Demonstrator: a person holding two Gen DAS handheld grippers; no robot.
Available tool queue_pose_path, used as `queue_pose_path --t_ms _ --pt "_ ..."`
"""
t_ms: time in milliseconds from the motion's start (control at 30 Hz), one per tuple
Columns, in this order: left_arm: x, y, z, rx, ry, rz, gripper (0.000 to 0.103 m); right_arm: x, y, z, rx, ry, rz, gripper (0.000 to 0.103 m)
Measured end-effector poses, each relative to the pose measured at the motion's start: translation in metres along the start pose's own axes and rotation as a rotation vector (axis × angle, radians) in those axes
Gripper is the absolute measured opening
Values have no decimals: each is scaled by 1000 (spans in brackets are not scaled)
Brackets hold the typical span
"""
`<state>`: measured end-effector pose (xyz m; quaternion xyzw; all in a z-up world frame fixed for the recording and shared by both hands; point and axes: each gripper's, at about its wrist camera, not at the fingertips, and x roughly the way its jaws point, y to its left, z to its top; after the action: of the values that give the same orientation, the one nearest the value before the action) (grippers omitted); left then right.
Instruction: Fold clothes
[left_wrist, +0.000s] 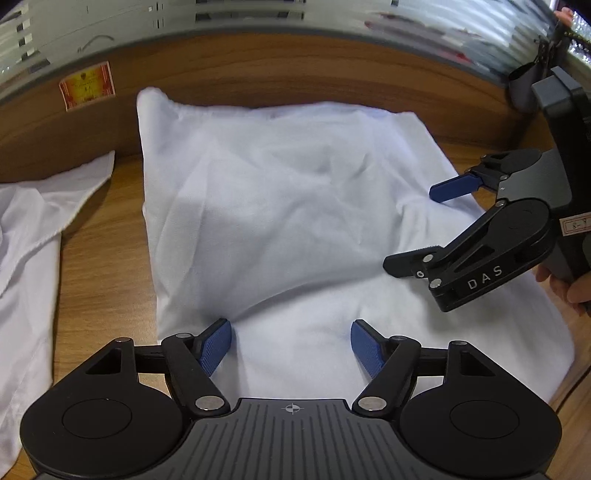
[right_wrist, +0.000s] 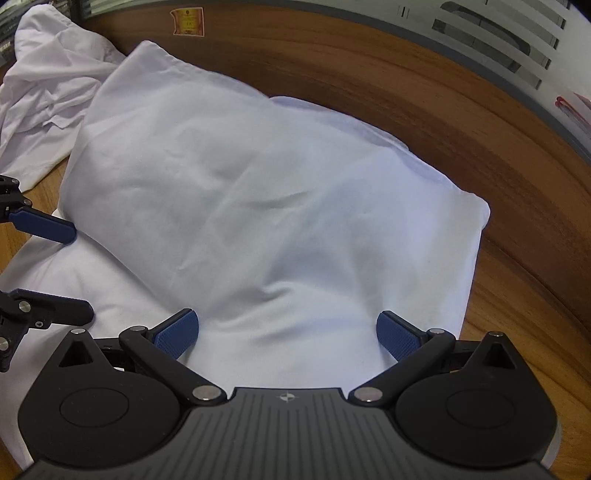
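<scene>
The folded white garment (left_wrist: 280, 206) was laid lengthwise toward the wooden backboard (left_wrist: 258, 70); the left gripper (left_wrist: 291, 345) and right gripper (right_wrist: 288, 334) were held wide open, empty.

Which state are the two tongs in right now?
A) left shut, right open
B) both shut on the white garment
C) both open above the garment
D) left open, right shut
C: the left tongs and right tongs both stand spread wide with only white garment showing between them.
</scene>
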<state>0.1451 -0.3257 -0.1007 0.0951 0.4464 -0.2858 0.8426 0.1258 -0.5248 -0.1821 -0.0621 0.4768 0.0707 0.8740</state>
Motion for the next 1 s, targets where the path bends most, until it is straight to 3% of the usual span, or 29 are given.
queue_pose_path --t_ms 133,267,333,400,633,767,900,1000 --pt "-30 -4 14 21 -123 -6 74 -26 -7 12 23 -90 -18 103" --pt "-23 4 33 28 -139 30 73 -34 -21 29 58 -136 -17 103" --pt "-7 10 40 40 -107 90 53 -30 -27 36 72 -139 -11 103" --pt "10 21 44 36 -73 112 48 -22 -32 43 80 -133 -12 103" --pt "39 34 54 5 -23 124 48 22 -39 44 75 -61 -3 103" --pt "47 40 60 -30 -11 113 48 18 -39 48 69 -87 -15 103" --pt "25 48 68 -91 -107 88 49 14 -40 52 63 -113 -27 103" --pt "24 61 78 -158 -125 100 49 11 -42 59 75 -138 -45 103"
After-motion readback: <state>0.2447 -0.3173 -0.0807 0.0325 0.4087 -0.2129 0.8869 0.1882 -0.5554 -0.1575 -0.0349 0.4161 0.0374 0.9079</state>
